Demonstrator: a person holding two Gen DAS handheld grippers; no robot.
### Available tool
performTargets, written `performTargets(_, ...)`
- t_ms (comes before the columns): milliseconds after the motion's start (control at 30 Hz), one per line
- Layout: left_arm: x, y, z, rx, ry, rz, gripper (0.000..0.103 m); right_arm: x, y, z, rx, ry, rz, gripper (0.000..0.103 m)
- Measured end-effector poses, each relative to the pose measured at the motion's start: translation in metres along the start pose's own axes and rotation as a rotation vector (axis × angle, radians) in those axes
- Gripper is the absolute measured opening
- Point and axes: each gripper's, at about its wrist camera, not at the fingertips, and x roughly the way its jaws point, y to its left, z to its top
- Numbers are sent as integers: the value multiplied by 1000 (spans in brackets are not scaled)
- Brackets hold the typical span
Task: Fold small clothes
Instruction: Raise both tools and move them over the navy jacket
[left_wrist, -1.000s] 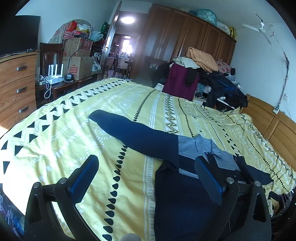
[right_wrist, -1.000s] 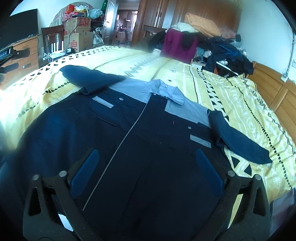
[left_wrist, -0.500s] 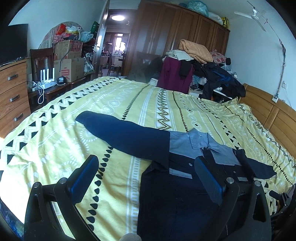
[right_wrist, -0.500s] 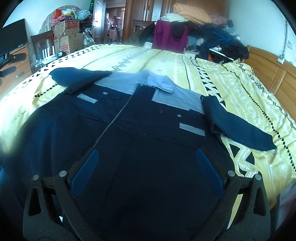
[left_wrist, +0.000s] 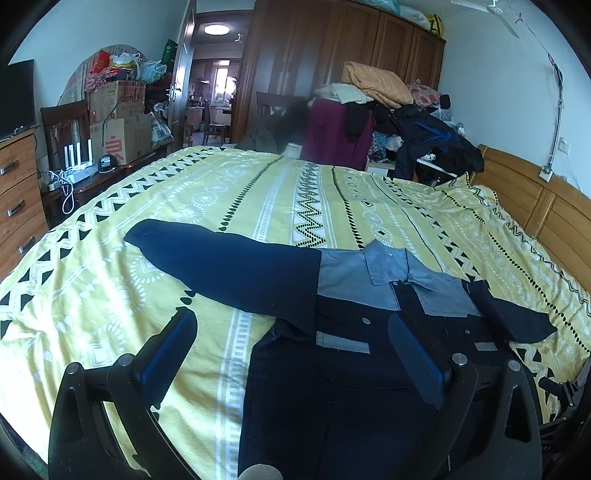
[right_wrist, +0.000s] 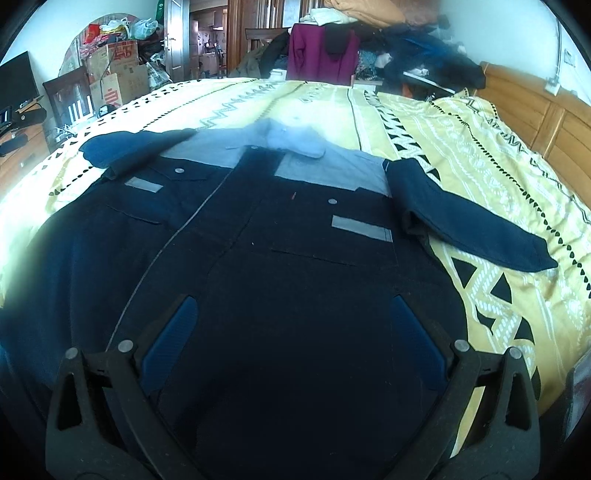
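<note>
Black plastic left gripper (left_wrist: 291, 347) and right gripper (right_wrist: 291, 332), blue ribbed pads (right_wrist: 171, 338), round silver screws (right_wrist: 461, 345).

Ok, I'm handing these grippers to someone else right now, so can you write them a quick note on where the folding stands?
Left gripper: open, holding nothing, over the shirt's left edge where it meets the bedspread.
Right gripper: open, holding nothing, over the lower middle of the shirt.
Dark navy shirt with grey-blue collar: lies flat, front up, on the yellow patterned bedspread; left sleeve and right sleeve both spread outward.
Done: shirt laid out; no fold visible yet.
Left: fold in both sleeves, then fold the body.
</note>
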Motion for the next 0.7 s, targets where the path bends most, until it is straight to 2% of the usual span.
performTargets(400,20,-7,3,13,16,-15,103,9,-13,-3,12,26,-10,103)
performTargets(500,27,12,13,-46,7,-18,103,14,-11,-1,4,42,-15,103)
performTargets(700,42,71,41,-132,-36,59,103,20,0,17,-20,35,-15,103)
